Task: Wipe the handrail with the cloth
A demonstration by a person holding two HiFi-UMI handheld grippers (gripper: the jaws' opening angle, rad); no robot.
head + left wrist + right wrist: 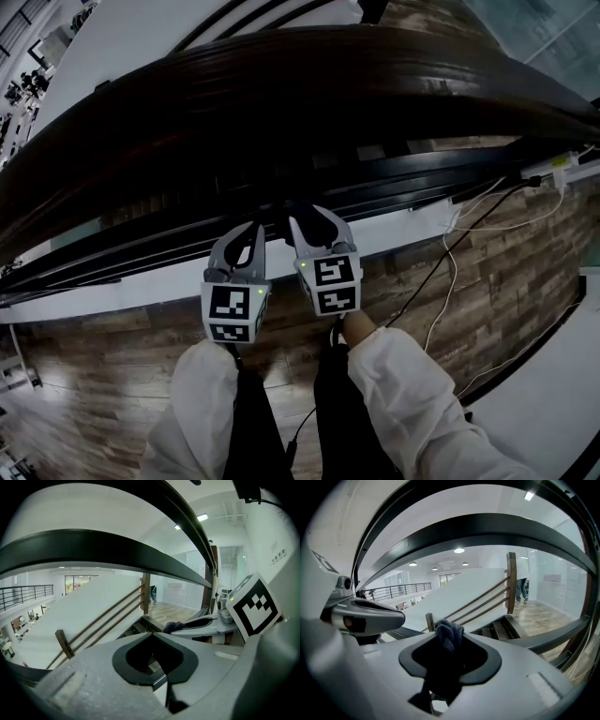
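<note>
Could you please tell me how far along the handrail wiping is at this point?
Done: the cloth is picked up and clamped in the right gripper. In hand: both grippers sit below the handrail, with the cloth off its top. The left gripper is shut and empty. Left: seemingly the wiping itself; nothing on the dark rail shows whether any stretch has been wiped.
</note>
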